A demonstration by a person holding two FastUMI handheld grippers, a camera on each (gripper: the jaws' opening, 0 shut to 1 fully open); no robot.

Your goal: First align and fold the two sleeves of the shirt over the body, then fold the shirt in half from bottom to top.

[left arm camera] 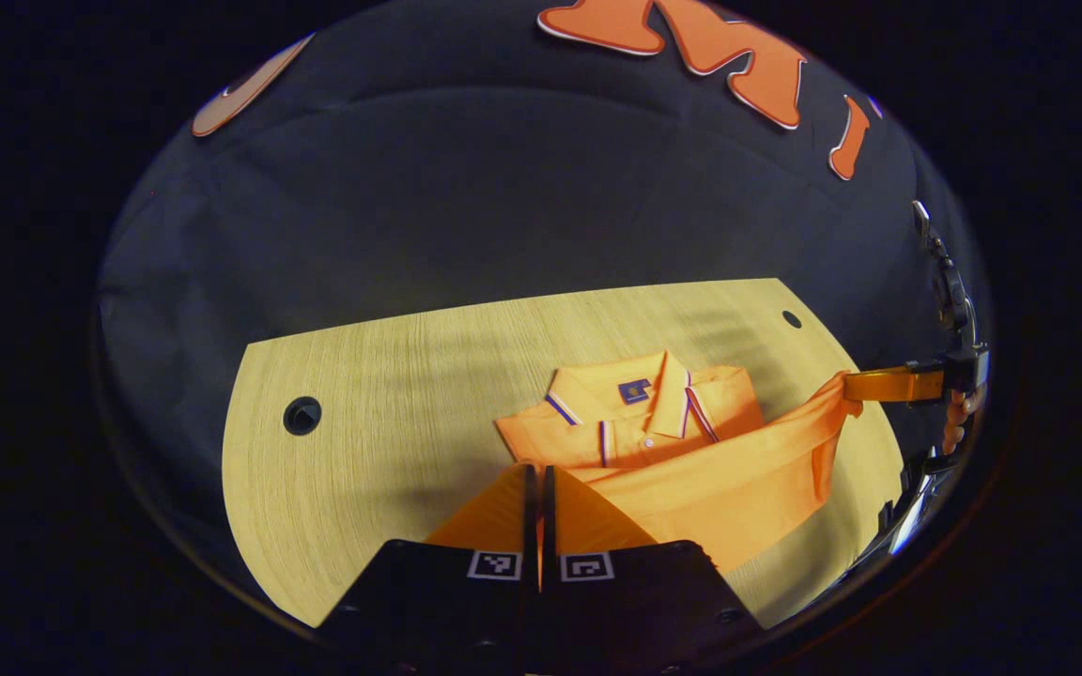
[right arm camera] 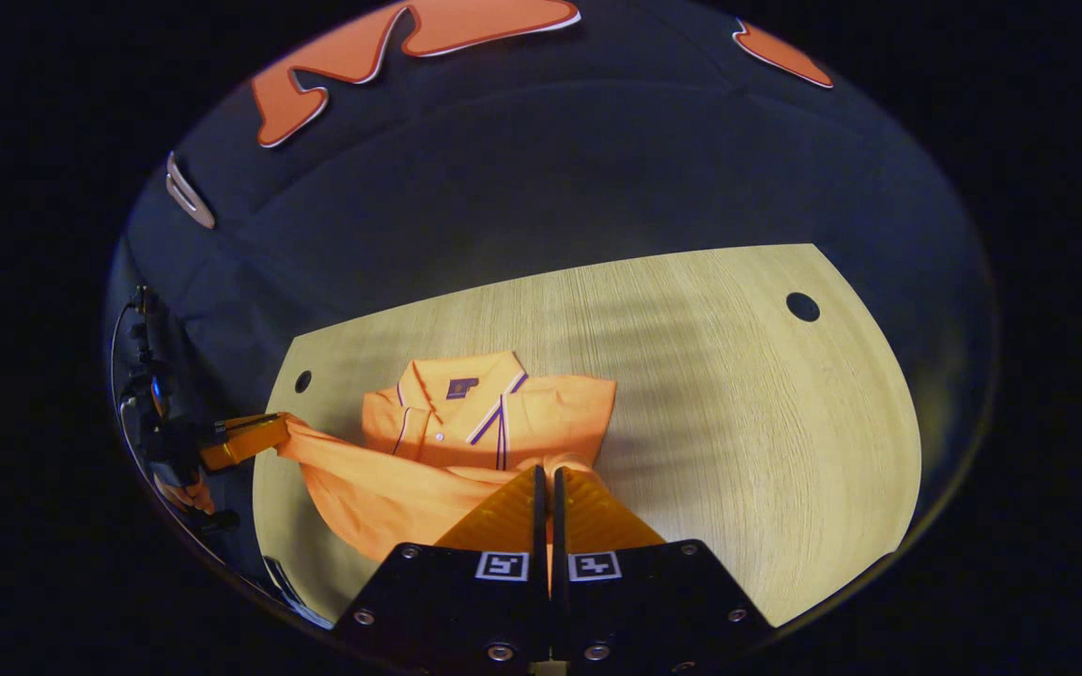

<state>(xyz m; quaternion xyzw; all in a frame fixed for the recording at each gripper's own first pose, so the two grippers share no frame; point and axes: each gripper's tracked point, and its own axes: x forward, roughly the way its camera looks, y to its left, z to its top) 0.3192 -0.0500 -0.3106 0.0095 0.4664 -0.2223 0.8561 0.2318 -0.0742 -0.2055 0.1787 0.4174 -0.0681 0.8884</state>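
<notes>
Left gripper view: orange polo shirt [left arm camera: 663, 441] lay on the wooden desk [left arm camera: 381, 422], collar end flat and facing the booth wall, sleeves apparently already tucked over the body. Left tongs [left arm camera: 539, 488] were closed to a narrow slit with the near hem corner pinched between them. Right tongs [left arm camera: 856, 387] showed at the far right, also clamped on the hem, cloth stretched taut between the two grips and lifted off the desk.

Right gripper view: right tongs [right arm camera: 547, 490] nearly closed on the hem; left tongs [right arm camera: 264, 430] at the other corner. Shirt [right arm camera: 494, 413] sat toward the desk's [right arm camera: 766, 422] left half.

Judgement: bottom-to-top fold in progress. Risks: uneven carry would skew the hem against the shoulders; excess tension could drag the collar end or undo the tucked sleeves; a thin pinch could slip.
</notes>
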